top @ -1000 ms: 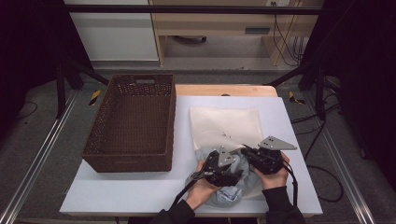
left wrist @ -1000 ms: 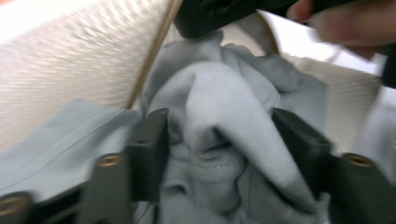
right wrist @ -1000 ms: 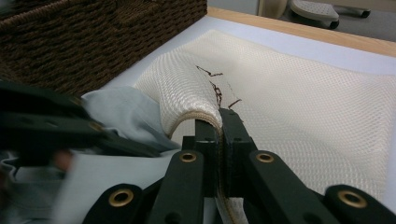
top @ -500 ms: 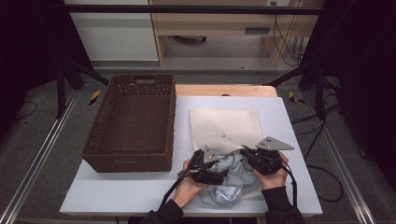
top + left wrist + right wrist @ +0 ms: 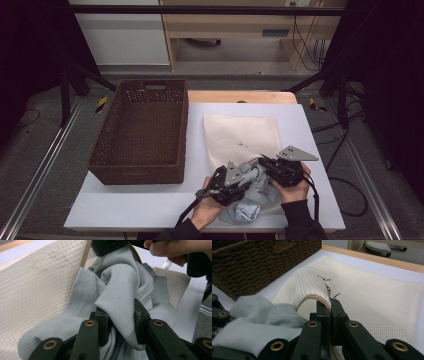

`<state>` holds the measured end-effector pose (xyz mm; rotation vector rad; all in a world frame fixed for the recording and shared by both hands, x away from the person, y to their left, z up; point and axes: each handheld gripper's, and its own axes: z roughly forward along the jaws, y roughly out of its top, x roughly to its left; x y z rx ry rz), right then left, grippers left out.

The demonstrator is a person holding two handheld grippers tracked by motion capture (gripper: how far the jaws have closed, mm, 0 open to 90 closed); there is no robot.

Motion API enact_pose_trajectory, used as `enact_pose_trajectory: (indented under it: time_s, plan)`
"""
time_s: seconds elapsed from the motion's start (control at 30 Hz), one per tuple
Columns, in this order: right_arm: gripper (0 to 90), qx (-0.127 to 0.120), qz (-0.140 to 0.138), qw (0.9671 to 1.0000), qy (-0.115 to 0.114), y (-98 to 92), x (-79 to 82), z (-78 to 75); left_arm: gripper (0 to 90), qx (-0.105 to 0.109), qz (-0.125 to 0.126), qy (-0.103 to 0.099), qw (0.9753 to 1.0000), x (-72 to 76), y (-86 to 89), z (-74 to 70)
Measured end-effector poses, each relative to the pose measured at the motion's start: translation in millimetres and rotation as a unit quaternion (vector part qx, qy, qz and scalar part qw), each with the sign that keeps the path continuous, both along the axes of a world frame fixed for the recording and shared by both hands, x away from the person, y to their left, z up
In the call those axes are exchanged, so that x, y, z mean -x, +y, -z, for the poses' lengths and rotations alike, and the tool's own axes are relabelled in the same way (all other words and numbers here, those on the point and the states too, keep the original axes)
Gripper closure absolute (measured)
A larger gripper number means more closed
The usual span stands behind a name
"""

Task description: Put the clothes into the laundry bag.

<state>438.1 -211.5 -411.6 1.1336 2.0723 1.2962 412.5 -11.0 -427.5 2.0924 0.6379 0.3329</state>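
**Both grippers pinching at the bag mouth**

I have the left gripper (image 5: 119, 326) clamped on a fold of the grey garment (image 5: 120, 292), low and centre in the high view. My right gripper (image 5: 331, 312) pinches the raised edge of the cream mesh bag (image 5: 372, 290), jaws pressed together. The wicker basket (image 5: 140, 130) sits at centre left.

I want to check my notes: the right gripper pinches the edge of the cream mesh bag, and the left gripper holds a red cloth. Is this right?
Not quite. The left gripper view shows the left gripper holding a grey-blue cloth, not red. The right gripper does pinch the cream mesh bag edge.
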Motion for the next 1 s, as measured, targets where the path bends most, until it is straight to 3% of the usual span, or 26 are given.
enact_pose_trajectory:
  time_s: [0.13,0.23,0.33,0.43,0.57,0.77,0.9,1.0]
  plan:
    - [87.6,-0.008,-0.001,1.0,-0.002,-0.3,0.6,-2.2,70.5,-0.006,-0.003,0.003,1.0,-8.4,-16.2,4.4]
    - [87.6,-0.008,-0.004,1.0,-0.003,-0.5,1.4,-3.0,69.3,-0.009,-0.021,0.009,0.9997,-21.4,-25.3,9.9]
    - [87.6,-0.012,-0.005,0.9999,-0.004,-1.5,1.5,-3.0,68.1,-0.023,-0.045,0.0,0.9987,-34.5,-29.6,19.3]
    - [87.6,-0.011,-0.004,0.9999,-0.002,-1.0,1.2,-2.4,64.6,-0.022,-0.047,-0.006,0.9986,-39.3,-27.5,25.6]
    - [87.6,-0.006,0.001,1.0,0.002,-1.2,-0.6,1.3,50.7,-0.015,-0.035,-0.005,0.9993,-32.7,-20.6,20.8]
    - [87.3,-0.007,0.009,0.9999,-0.002,-3.7,-0.4,0.1,30.8,0.003,-0.005,0.004,1.0,-14.5,-1.9,-3.9]
    - [87.1,-0.004,0.01,0.9999,-0.004,-5.0,-0.3,0.4,29.5,0.01,0.005,-0.004,0.9999,-1.7,14.5,-15.0]
    - [87.0,-0.005,0.01,0.9999,-0.004,-4.6,-0.5,0.6,30.3,-0.003,0.0,0.008,1.0,1.7,20.3,-5.8]
